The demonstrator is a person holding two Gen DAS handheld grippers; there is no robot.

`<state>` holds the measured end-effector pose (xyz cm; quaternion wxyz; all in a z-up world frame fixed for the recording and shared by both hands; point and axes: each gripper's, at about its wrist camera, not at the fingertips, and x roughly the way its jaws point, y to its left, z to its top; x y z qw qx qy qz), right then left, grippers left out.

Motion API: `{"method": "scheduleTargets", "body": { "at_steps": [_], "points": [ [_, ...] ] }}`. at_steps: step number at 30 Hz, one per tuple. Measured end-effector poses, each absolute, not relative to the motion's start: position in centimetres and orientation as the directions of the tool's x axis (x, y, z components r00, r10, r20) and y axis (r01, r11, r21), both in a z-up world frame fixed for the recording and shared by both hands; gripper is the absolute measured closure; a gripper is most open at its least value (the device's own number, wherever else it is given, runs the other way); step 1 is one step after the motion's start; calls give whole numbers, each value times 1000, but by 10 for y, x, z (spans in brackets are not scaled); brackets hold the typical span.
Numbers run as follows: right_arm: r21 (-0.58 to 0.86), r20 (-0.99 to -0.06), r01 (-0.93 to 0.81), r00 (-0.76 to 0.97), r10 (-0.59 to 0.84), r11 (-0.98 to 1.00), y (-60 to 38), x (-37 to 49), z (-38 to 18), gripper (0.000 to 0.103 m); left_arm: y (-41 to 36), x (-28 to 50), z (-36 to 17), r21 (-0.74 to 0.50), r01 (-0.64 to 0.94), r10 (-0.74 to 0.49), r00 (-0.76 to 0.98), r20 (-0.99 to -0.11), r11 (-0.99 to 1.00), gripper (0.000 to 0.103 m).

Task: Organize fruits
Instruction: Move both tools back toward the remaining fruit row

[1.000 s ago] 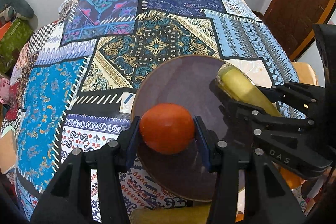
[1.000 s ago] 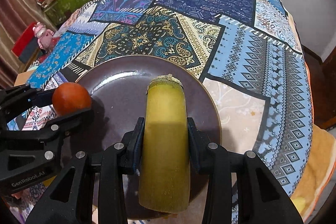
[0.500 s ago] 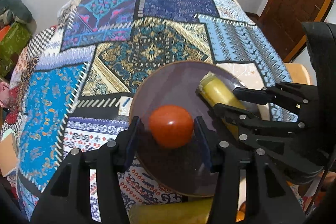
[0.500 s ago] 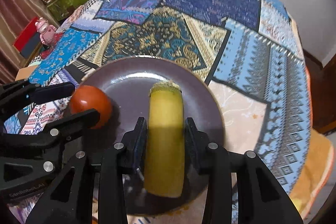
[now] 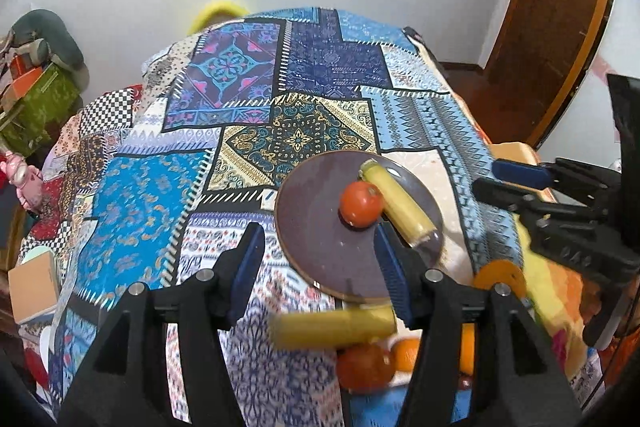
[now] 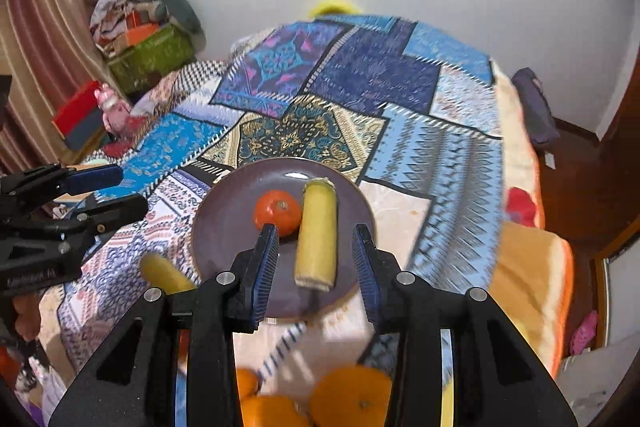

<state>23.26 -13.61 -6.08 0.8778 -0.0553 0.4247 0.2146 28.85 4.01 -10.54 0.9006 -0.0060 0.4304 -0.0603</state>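
A dark purple plate (image 5: pixel 316 227) (image 6: pixel 228 223) lies on the patchwork cloth. On it rest a red-orange tomato (image 5: pixel 361 203) (image 6: pixel 278 211) and a yellow cane piece (image 5: pixel 400 205) (image 6: pixel 317 239), side by side and touching. My left gripper (image 5: pixel 318 267) is open and empty, raised above the plate's near edge. My right gripper (image 6: pixel 316 267) is open and empty, raised over the near end of the cane piece. Each gripper shows in the other's view, the right one (image 5: pixel 520 183) and the left one (image 6: pixel 100 187).
A second yellow cane piece (image 5: pixel 332 325) (image 6: pixel 164 275) lies in front of the plate. Several oranges (image 6: pixel 348 397) and a red fruit (image 5: pixel 364 367) sit nearest me. Boxes and clutter (image 6: pixel 148 51) stand at the left; a wooden door (image 5: pixel 552 27) at the right.
Both grippers opened, leaving the tomato and the cane piece on the plate, then pulled back and up. The view now takes in the wall and the fruit pile near me.
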Motion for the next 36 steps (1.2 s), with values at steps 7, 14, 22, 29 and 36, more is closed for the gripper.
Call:
{"method": "scheduleTargets", "body": {
  "at_steps": [7, 14, 22, 29, 36],
  "points": [
    [74, -734, -397, 599, 319, 915, -162, 183, -57, 64, 44, 238, -98, -54, 99, -106, 653, -750, 994, 46],
    [83, -746, -371, 593, 305, 925, -179, 144, -75, 61, 46, 204, -121, -91, 90, -127, 618, -776, 992, 46],
    [179, -782, -351, 517, 349, 919, -174, 119, -115, 56, 38, 193, -159, -133, 98, -165, 549, -819, 986, 46],
    [219, -804, -349, 465, 371, 911, -165, 116, -137, 52, 34, 199, -178, -185, 96, -208, 522, -827, 978, 46],
    [222, -815, -350, 446, 370, 910, -161, 121, -150, 45, 27, 215, -196, -204, 100, -227, 490, -842, 974, 46]
  ]
}}
